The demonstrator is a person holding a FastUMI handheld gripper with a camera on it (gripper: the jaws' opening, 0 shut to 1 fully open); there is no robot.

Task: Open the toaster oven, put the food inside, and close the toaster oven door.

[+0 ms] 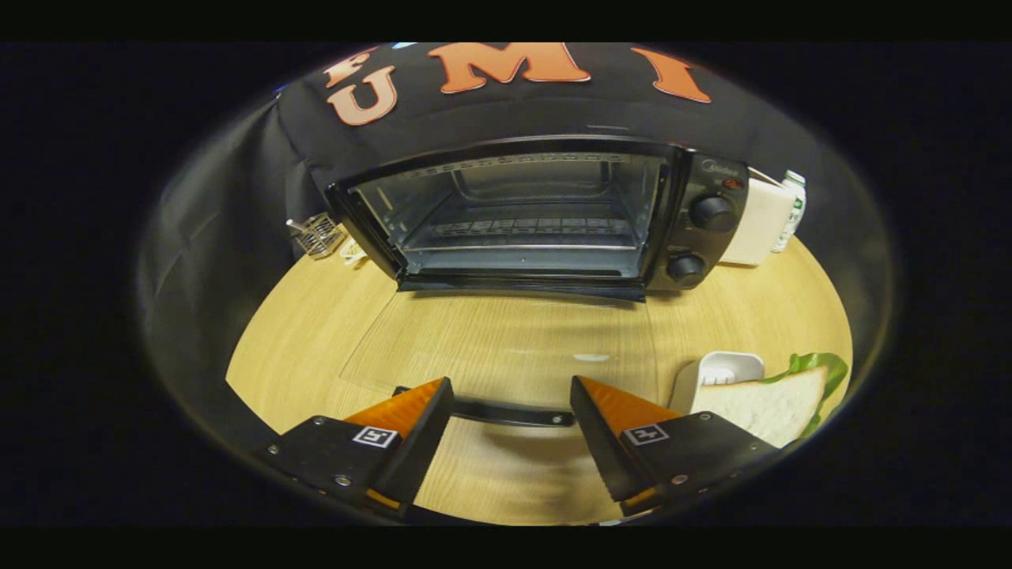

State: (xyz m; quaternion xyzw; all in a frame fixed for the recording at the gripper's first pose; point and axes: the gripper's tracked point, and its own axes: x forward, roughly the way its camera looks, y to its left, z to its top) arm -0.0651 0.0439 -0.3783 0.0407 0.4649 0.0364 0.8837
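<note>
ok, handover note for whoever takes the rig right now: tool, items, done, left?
Tool: open, holding nothing; the door handle lies between its fingers, untouched by either as far as I can tell.
Toaster oven: glass door folded down flat over the wooden table, rack inside bare.
Food: sandwich with lettuce on a white dish, on the table just right of the tool.
Done: door opened.
Left: pick up the sandwich, place it on the rack, close the door.

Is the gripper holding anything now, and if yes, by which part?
Nothing is held. The gripper is open; its fingers stand apart on either side of the door handle of the opened toaster oven, not pressing it.
</note>
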